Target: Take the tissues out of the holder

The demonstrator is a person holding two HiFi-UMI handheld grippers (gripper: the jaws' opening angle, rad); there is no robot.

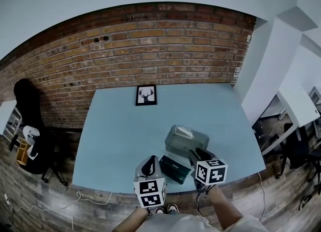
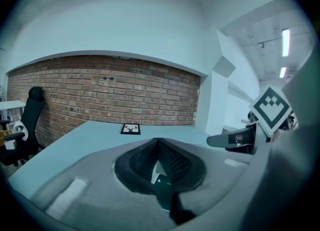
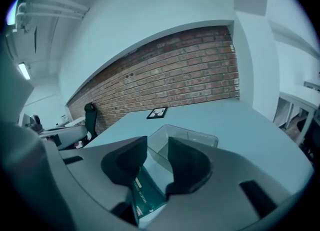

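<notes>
The clear plastic holder [image 1: 186,140] stands on the pale blue table [image 1: 120,135] near its front right. A dark green tissue pack [image 1: 174,169] lies just in front of the holder, between my two grippers. My left gripper [image 1: 152,159] hangs at the pack's left end; in the left gripper view its jaws [image 2: 159,141] meet at the tips, and the pack [image 2: 161,182] shows below through the gap behind them. My right gripper [image 1: 194,153] is above the pack's right end. Its jaws [image 3: 157,142] stand apart with nothing pressed between them, the pack [image 3: 145,197] below and the holder [image 3: 200,136] beyond.
A small framed deer picture [image 1: 146,95] stands at the table's far edge against the brick wall. A black office chair [image 1: 27,125] is off the table's left side. White desks and a chair [image 1: 296,145] are on the right. The table's front edge runs just below the pack.
</notes>
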